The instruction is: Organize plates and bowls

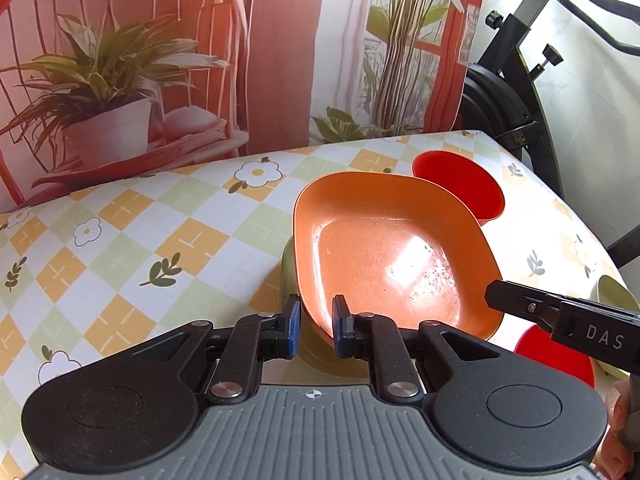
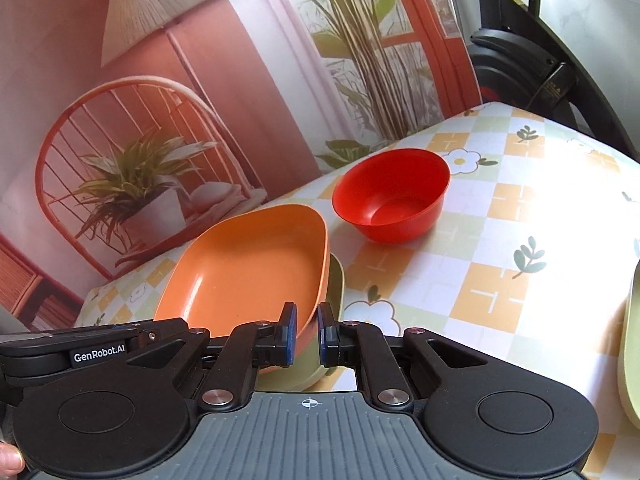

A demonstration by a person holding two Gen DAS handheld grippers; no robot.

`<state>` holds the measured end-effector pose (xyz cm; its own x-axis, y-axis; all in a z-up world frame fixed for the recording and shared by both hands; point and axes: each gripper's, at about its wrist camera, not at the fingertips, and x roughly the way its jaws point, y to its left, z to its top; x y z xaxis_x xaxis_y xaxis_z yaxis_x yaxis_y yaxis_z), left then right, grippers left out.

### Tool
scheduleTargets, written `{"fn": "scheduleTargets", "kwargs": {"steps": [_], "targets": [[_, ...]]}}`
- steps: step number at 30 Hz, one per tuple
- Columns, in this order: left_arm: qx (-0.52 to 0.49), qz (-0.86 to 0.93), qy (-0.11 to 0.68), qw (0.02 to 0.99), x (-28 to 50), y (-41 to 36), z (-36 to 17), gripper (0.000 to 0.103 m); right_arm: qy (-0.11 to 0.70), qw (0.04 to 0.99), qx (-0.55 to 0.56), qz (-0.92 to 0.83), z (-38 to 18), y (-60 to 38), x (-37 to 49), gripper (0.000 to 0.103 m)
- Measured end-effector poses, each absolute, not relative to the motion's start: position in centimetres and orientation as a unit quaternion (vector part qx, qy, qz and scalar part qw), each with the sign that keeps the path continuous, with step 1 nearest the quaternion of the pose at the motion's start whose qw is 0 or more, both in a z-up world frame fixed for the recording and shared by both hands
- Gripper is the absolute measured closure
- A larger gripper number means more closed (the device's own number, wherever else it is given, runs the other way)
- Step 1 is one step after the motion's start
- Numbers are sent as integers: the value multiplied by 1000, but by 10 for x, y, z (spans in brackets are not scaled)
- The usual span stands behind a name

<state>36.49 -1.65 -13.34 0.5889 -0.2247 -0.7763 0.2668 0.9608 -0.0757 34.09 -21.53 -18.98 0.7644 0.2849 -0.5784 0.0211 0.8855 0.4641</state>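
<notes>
An orange square plate (image 1: pixel 384 248) (image 2: pixel 248 264) lies tilted on top of an olive-green plate (image 1: pixel 320 354) (image 2: pixel 338 280) on the checked tablecloth. My left gripper (image 1: pixel 316 326) is shut on the orange plate's near rim, one blue pad on each side of the wall. My right gripper (image 2: pixel 308 336) is shut on the plate's other near corner; from the left wrist its finger (image 1: pixel 516 302) reaches over the right rim. A red bowl (image 1: pixel 460 184) (image 2: pixel 392 200) stands upright beyond the plates, empty.
A second red dish (image 1: pixel 560 356) and a pale green dish (image 1: pixel 612 292) (image 2: pixel 632 340) lie at the right. The table (image 2: pixel 500 272) ends at a printed backdrop (image 1: pixel 160 60) behind. An exercise bike (image 1: pixel 508 92) stands past the right corner.
</notes>
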Motion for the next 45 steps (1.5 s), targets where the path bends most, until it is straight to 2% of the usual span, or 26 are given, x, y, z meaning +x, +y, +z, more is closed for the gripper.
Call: {"fn": "scheduleTargets", "kwargs": {"steps": [35, 45], "targets": [[89, -129, 444, 882, 373, -22, -156, 85, 388, 895, 208, 73, -212, -203, 360, 93], [95, -130, 442, 882, 371, -25, -157, 78, 388, 895, 210, 69, -214, -205, 359, 92]]}}
